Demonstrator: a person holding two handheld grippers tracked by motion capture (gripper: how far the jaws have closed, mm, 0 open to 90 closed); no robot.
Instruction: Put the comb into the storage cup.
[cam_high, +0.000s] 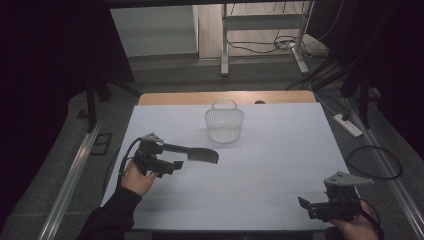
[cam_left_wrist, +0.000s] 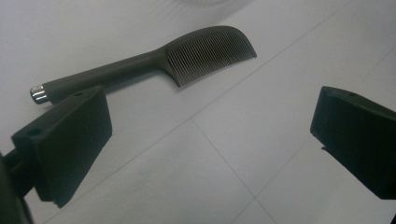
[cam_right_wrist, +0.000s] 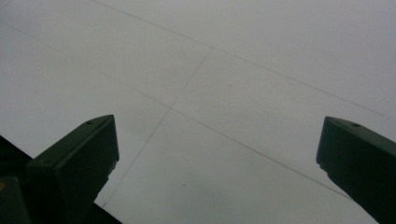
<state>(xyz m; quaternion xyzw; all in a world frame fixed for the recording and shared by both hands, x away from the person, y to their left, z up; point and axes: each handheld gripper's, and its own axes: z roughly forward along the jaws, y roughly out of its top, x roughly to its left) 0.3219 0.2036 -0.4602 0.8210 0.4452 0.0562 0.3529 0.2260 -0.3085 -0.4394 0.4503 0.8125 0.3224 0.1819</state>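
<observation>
A black comb (cam_left_wrist: 187, 56) with a long handle and a silver end cap lies flat on the white table (cam_high: 270, 150). In the high view the comb (cam_high: 200, 153) sits left of centre, its teeth end pointing right. My left gripper (cam_high: 172, 156) hovers at the comb's handle end, open. In the left gripper view the left gripper (cam_left_wrist: 212, 112) has its jaws wide apart with bare table between them, and the handle runs just past the left jaw. My right gripper (cam_high: 312, 205) is at the near right corner, and the right gripper (cam_right_wrist: 217, 126) is open over bare table.
A white mesh basket (cam_high: 224, 122) with a loop handle stands at the back centre of the table, beyond the comb. A wooden strip (cam_high: 175, 98) edges the far side. Cables, a power strip (cam_high: 347, 125) and stand legs are on the floor around the table.
</observation>
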